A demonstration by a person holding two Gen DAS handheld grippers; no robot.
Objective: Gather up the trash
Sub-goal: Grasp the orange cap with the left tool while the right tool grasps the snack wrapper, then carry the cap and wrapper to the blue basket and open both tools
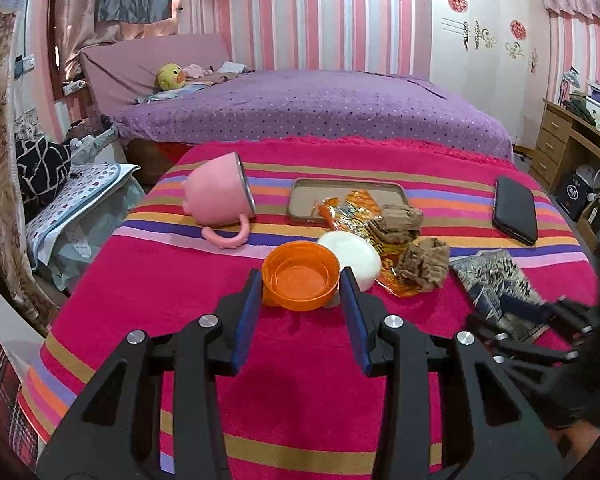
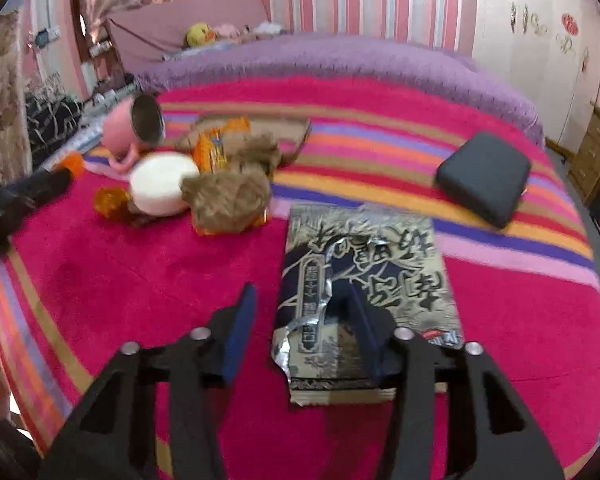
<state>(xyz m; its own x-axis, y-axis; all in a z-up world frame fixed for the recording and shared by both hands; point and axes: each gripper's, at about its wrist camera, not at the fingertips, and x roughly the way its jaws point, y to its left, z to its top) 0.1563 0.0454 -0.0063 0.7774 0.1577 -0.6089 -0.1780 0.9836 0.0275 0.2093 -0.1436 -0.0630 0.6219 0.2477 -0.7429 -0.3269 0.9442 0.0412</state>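
My left gripper (image 1: 300, 280) is open, its fingertips on either side of an orange plastic lid (image 1: 300, 275) lying on the striped red blanket (image 1: 148, 288). A white round lid (image 1: 354, 254) lies just behind it. An orange snack wrapper (image 1: 356, 216) and two crumpled brown wads (image 1: 426, 264) lie to the right. My right gripper (image 2: 300, 296) is open over the near left part of a black-and-silver snack packet (image 2: 380, 248), its right finger resting on the packet. That packet also shows in the left wrist view (image 1: 496, 280).
A pink cup (image 1: 220, 200) lies on its side at the left. A brown phone case (image 1: 340, 196) lies behind the trash. A black phone (image 1: 515, 208) lies at the right. A purple bed (image 1: 320, 108) is behind; a wooden desk (image 1: 560, 140) stands at the right.
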